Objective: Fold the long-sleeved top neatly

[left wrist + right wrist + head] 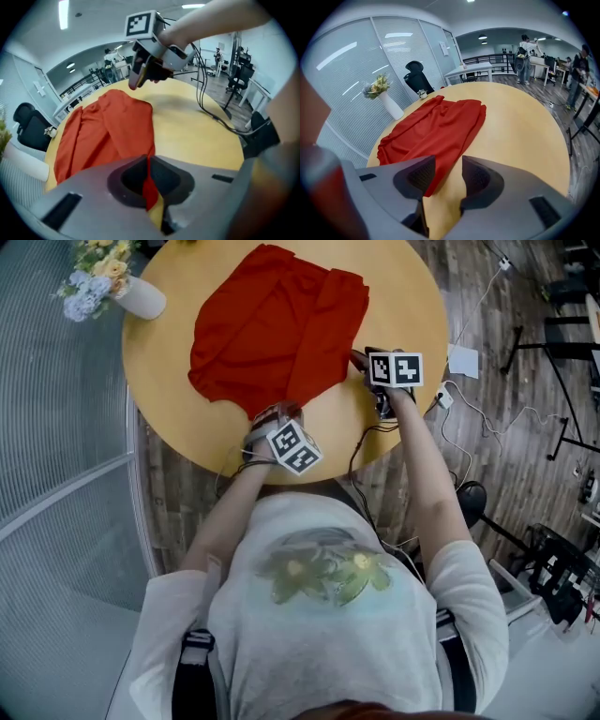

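Person (328,615) in a pale printed T-shirt fills the bottom of the head view, both forearms reaching out over the table.

Round wooden table (412,306): right half bare, rest taken up by the top.

Red long-sleeved top (272,334): lies on the left and middle of the table, rumpled, lengthwise creases, right side lapped over itself. Its near corner runs down toward the near table edge.

Left gripper (270,414): at that near corner, close to the table edge. Its own view shows the jaws (149,185) clamped together on a thin strip of red fabric, pads pressing it from both sides. So it's gripping the top.

Right gripper (360,360): at the top's right edge, about mid-table, tilted down. In its own view the jaws (447,176) stand apart with nothing pinched. The top's edge sits just behind the left pad, bare wood shows in the gap. Can't tell whether the tips touch the cloth. The left gripper view shows it raised above the table (135,83).

White vase (142,298) with flowers (94,276): far-left table edge, apart from the top.

Cables (487,418): loose on the wood floor to the right of the table.
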Motion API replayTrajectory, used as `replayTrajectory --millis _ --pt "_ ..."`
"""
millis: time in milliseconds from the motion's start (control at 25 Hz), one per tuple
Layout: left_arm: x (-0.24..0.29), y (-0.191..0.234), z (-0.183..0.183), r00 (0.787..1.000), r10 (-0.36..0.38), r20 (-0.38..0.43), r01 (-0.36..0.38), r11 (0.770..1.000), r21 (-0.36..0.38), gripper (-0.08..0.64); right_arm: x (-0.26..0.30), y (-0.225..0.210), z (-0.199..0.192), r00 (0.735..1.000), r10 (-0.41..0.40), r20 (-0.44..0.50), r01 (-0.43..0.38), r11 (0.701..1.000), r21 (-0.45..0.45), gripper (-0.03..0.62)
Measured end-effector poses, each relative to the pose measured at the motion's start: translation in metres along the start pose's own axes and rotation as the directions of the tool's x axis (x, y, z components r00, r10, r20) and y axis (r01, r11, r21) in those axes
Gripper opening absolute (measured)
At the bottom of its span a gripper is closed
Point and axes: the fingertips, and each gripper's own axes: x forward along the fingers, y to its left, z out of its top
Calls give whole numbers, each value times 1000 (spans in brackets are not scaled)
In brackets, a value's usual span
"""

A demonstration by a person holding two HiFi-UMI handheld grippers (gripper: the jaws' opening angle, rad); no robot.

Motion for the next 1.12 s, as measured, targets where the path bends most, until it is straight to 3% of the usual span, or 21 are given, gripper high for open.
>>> replayTrajectory --millis 40,160,240,360,520,560,680,720,880,920,960,1040,1120 --pt "-6 4 2 1000 0 18 1 1000 -31 11 1 -1 2 1000 12 0 -12 1000 2 170" --pt "-35 14 6 995 -42 86 55 986 -155 11 7 -7 8 999 42 4 -42 999 15 170" --pt "-52 23 -7 995 -53 88 69 978 -197 11 12 -15 13 999 47 5 -47 998 38 170" --pt "-59 38 -55 999 -22 -23 18 985 -172 11 22 -26 23 998 62 10 -62 993 100 183" --pt "-60 48 -99 987 45 -152 -67 988 -138 13 39 -31 28 995 103 19 -104 970 221 209" --pt "-61 49 -97 986 68 -153 -91 985 -150 35 43 -31 30 994 106 25 -109 963 246 209" --pt "-56 43 -76 988 88 -123 -111 974 -195 219 54 -36 39 994 101 47 -111 939 325 209" --pt "-51 40 -73 988 84 -130 -108 975 -193 235 58 -40 43 995 88 56 -102 929 356 209" --pt "-29 34 -89 980 70 -186 -102 981 -168 235 70 -52 52 995 64 82 -95 879 467 207" --pt "-27 34 -93 979 69 -194 -100 982 -158 232 71 -51 52 993 88 84 -118 866 487 185" --pt "-26 34 -96 978 68 -199 -98 985 -144 229 70 -50 52 989 116 91 -146 849 507 85" --pt "-27 38 -99 978 71 -195 -96 988 -122 186 64 -49 53 979 153 131 -201 812 548 73" --pt "-30 44 -98 984 65 -166 -88 987 -133 87 53 -48 56 974 154 167 -223 795 565 67"
